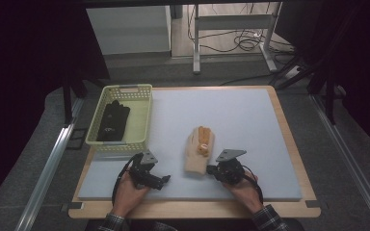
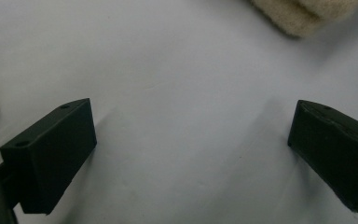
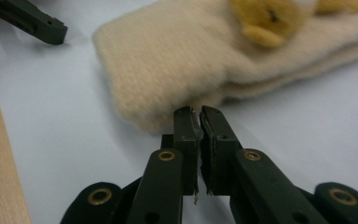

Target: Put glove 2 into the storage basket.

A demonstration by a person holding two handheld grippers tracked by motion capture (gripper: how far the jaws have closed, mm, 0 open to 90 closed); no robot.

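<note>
The cream knitted glove with orange fingertips (image 1: 198, 151) lies mid-mat on the pale grey foam mat (image 1: 241, 115), its cuff edge near the front. The right gripper (image 3: 196, 114), jaws together, touches that cuff; the left gripper (image 2: 189, 140), jaws wide apart, rests over bare mat beside the pale green plastic basket (image 1: 142, 118).

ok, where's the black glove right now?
In the high view the black glove lies inside the pale green basket at the table's far left, beyond the left gripper and left of the cream glove.
</note>
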